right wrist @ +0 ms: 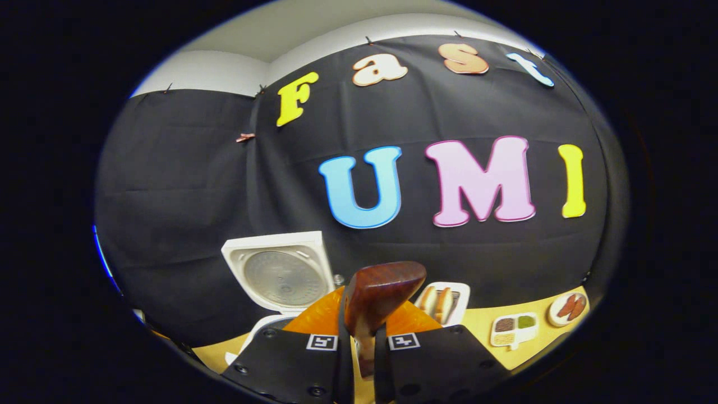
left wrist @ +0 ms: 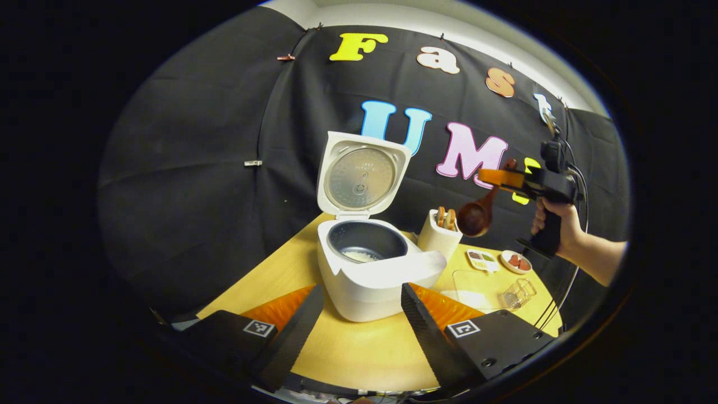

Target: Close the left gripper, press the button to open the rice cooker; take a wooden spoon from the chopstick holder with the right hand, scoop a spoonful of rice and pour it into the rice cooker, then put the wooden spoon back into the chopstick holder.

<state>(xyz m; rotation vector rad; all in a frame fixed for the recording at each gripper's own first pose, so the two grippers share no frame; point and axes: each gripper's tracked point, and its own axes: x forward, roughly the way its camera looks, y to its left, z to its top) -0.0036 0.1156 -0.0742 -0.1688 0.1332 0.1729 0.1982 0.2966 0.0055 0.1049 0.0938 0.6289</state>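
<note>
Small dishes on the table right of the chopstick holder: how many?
2: a compartment dish nearest the chopstick holder, and a round plate just beyond it. Others may be hidden.

jaws clamping wooden spoon [right wrist: 374, 297], rice cooker [right wrist: 280, 278] open

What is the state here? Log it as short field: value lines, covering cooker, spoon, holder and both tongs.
rice cooker: lid up, some rice in the inner pot
wooden spoon: held in the air, bowl near the holder's top
chopstick holder: upright beside the cooker, utensils inside
right tongs: shut on the spoon handle
left tongs: open, holding nothing, pointed at the cooker
table: small dishes to the right
</note>
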